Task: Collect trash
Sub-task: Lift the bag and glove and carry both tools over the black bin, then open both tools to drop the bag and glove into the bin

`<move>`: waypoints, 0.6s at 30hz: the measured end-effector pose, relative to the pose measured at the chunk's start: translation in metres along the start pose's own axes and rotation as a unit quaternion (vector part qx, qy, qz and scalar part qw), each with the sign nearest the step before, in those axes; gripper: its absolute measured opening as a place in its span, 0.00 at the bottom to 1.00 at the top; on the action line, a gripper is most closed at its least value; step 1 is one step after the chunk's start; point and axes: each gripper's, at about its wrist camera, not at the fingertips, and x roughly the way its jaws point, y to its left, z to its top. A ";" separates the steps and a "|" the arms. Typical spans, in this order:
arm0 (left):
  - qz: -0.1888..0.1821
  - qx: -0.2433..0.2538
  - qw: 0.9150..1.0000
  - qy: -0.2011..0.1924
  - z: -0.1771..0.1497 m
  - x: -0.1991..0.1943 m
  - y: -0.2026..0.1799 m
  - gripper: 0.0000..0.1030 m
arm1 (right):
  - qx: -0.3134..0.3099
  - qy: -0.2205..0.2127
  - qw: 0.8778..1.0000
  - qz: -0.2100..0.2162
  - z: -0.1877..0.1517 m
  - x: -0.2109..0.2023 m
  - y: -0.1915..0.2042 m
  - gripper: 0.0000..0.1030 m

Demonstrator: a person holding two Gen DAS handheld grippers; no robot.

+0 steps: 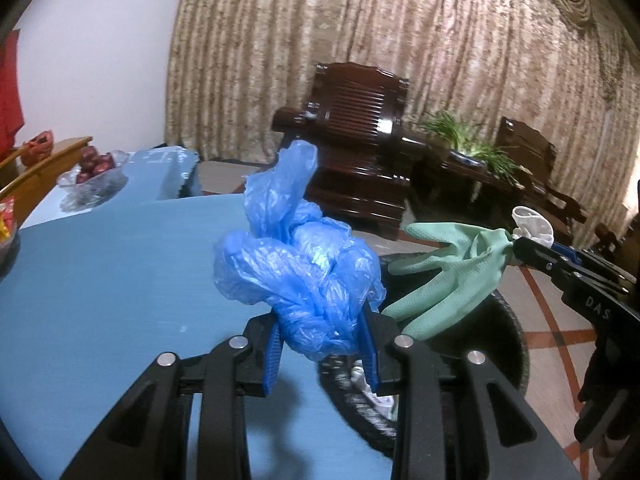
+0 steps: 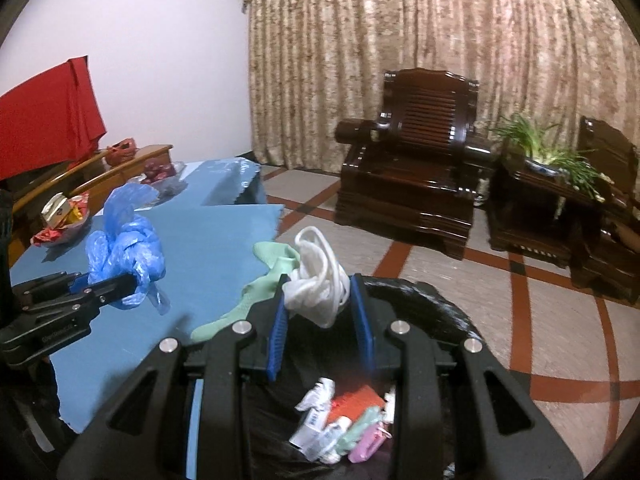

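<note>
Left gripper (image 1: 320, 344) clamped on a crumpled blue plastic bag (image 1: 298, 268), held above the near edge of the blue table (image 1: 100, 288). Right gripper (image 2: 320, 320) clamped on a green rubber glove (image 2: 260, 284) by its white cuff (image 2: 316, 280), fingers of the glove drooping to the left. Directly under the right gripper, a bin (image 2: 432, 300) lined with a black bag, just right of the table, with wrappers, small bottles and other trash (image 2: 340, 420) already inside. On the far left of the table, a glass bowl of red fruit (image 1: 94, 164) and a dish of snacks (image 2: 60, 220). Farther off, a dark wooden armchair (image 2: 416, 160), a potted plant (image 2: 548, 148) and patterned curtains (image 2: 400, 20).
</note>
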 end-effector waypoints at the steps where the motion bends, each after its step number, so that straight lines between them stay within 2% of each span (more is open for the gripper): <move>1: -0.004 0.003 1.000 0.001 0.000 0.002 -0.004 0.32 | 0.003 0.001 1.000 -0.006 -0.003 -0.002 -0.007 0.28; 18: -0.070 0.051 0.996 0.024 -0.012 0.052 -0.072 0.32 | 0.041 0.022 0.997 -0.066 -0.036 -0.013 -0.070 0.28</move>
